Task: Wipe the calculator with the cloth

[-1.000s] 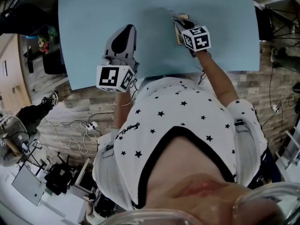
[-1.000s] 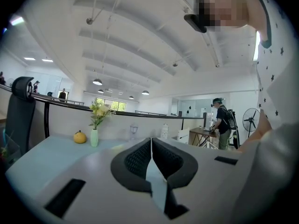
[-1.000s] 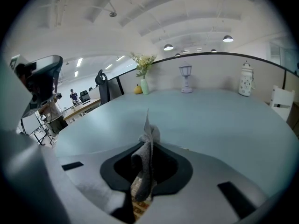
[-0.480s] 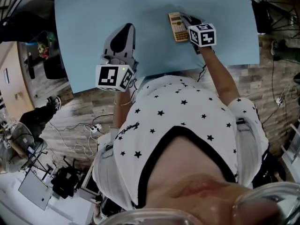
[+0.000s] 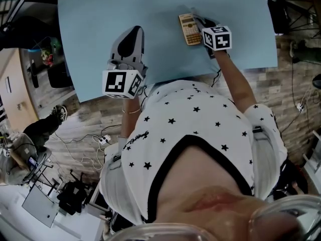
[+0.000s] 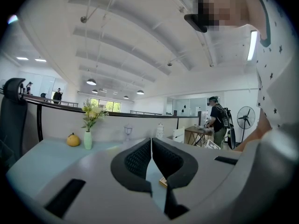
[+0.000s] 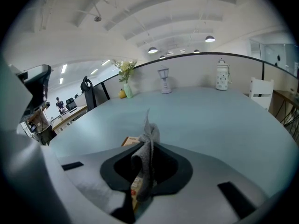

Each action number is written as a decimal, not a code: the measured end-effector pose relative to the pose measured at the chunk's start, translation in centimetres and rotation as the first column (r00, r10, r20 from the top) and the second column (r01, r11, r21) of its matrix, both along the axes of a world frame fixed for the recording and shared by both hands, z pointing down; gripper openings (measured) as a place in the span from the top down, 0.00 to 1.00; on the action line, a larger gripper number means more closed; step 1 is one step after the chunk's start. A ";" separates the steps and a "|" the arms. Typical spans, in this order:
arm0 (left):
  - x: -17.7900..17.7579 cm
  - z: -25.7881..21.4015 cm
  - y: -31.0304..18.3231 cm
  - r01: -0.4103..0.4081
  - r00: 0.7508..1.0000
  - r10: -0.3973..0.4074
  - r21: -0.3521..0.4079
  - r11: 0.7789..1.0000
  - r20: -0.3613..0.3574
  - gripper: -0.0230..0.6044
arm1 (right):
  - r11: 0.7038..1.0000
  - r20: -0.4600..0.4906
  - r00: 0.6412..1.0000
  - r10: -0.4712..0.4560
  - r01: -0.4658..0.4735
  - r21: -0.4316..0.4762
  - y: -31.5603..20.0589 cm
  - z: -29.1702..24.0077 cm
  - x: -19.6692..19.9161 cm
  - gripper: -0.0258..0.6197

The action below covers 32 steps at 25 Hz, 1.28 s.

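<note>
A tan calculator (image 5: 189, 29) lies flat on the light blue table (image 5: 100, 14), close to its near edge. My right gripper (image 5: 201, 22) sits just right of the calculator, shut on a grey cloth (image 7: 146, 146) that sticks up between the jaws. In the right gripper view the calculator (image 7: 131, 141) shows below and behind the cloth. My left gripper (image 5: 134, 31) rests on the table left of the calculator, well apart from it. In its own view the left gripper (image 6: 151, 148) has its pads pressed together with nothing between them.
Along the table's far side stand a vase of flowers (image 7: 125, 80), a small lantern (image 7: 163, 80) and a white jar (image 7: 222, 77). An orange ornament (image 6: 73, 140) sits next to the vase. A black chair (image 6: 11, 120) stands beside the table. Cables lie on the floor (image 5: 93, 139).
My right gripper with the cloth has slid right, off the calculator, which now lies uncovered. In the last half second almost nothing moved. The left gripper has stayed put.
</note>
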State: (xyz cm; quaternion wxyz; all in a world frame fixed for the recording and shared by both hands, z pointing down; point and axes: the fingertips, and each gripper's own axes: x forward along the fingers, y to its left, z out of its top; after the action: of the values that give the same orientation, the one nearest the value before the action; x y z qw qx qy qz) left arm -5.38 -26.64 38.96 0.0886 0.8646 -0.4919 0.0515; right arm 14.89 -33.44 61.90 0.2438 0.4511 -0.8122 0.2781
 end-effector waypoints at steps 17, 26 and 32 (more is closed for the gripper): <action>-0.7 0.0 -0.4 0.010 1.000 -0.010 0.006 1.000 -0.019 0.91 | 0.972 0.026 0.972 -0.234 0.234 -0.003 4.6 -0.2 -8.5 0.89; -0.3 -0.1 -0.5 -0.003 1.000 0.003 0.005 1.000 -0.019 0.91 | 0.978 0.033 0.977 -0.209 0.209 0.000 4.2 -0.6 -7.7 0.89; 0.1 -0.2 -0.8 -0.018 1.000 0.018 0.010 1.000 -0.022 0.91 | 0.988 0.026 0.988 -0.153 0.153 0.001 3.6 -0.6 -5.7 0.89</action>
State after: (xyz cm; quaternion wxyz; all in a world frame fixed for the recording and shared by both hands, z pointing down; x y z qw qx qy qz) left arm -5.25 -27.48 38.76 0.0893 0.8698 -0.4835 0.0405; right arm 9.23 -29.87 61.31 0.2542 0.3836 -0.8474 0.2650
